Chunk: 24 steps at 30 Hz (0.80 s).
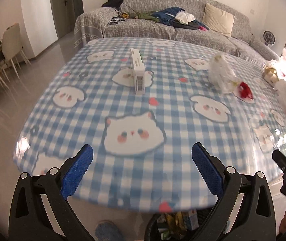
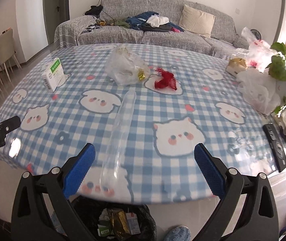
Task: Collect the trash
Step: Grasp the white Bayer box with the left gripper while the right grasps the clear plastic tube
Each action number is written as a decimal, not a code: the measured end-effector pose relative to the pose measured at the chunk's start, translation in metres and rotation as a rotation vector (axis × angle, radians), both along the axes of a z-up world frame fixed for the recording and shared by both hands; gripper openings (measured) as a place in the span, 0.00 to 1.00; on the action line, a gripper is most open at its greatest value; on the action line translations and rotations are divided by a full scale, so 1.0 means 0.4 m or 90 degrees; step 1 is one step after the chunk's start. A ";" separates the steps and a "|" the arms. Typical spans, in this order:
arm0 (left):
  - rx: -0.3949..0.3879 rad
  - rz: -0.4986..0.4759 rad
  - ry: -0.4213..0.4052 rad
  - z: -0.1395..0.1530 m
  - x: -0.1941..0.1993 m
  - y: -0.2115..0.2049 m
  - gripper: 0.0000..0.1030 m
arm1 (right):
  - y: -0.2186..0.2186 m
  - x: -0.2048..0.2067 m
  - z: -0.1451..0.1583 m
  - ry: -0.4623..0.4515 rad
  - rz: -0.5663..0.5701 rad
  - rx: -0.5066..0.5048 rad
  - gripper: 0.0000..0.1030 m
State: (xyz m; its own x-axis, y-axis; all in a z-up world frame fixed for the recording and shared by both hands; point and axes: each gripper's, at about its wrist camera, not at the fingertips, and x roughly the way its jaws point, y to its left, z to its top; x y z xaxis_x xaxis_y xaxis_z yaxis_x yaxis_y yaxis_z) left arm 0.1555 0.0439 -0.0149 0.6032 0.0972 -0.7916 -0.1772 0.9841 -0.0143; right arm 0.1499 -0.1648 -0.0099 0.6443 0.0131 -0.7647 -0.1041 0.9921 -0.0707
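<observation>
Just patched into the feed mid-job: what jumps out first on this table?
The blue checked tablecloth with cartoon animal faces fills both views. On it, the red crumpled wrapper stands out mid-table, just right of a clear plastic bag, with a white box at the far left. Both the left gripper and right gripper are open and empty over the near edge, above a bin already holding trash.

Black clamp-style arms, silver pivot screws, ribbed blue fingers
</observation>
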 end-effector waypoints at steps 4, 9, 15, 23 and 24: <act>0.010 0.004 0.000 -0.003 0.073 0.007 0.94 | 0.007 0.052 -0.032 0.024 -0.007 0.010 0.91; 0.014 0.012 0.006 -0.022 0.155 0.027 0.94 | 0.017 0.092 -0.051 0.042 -0.004 0.029 0.87; 0.002 0.032 0.017 -0.043 0.236 0.068 0.94 | 0.034 0.131 -0.077 0.069 0.008 0.035 0.78; 0.002 0.052 0.022 -0.059 0.325 0.095 0.94 | 0.052 0.166 -0.091 0.090 0.028 0.040 0.66; 0.001 0.052 0.025 -0.063 0.334 0.094 0.93 | 0.053 0.170 -0.091 0.092 0.029 0.041 0.65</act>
State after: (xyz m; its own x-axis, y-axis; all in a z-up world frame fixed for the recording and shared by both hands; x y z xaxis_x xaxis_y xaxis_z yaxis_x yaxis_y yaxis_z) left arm 0.2893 0.0816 -0.0400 0.5624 0.1456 -0.8140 -0.2567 0.9665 -0.0044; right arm 0.2181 -0.1437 -0.0465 0.5256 0.0914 -0.8458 -0.1531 0.9881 0.0116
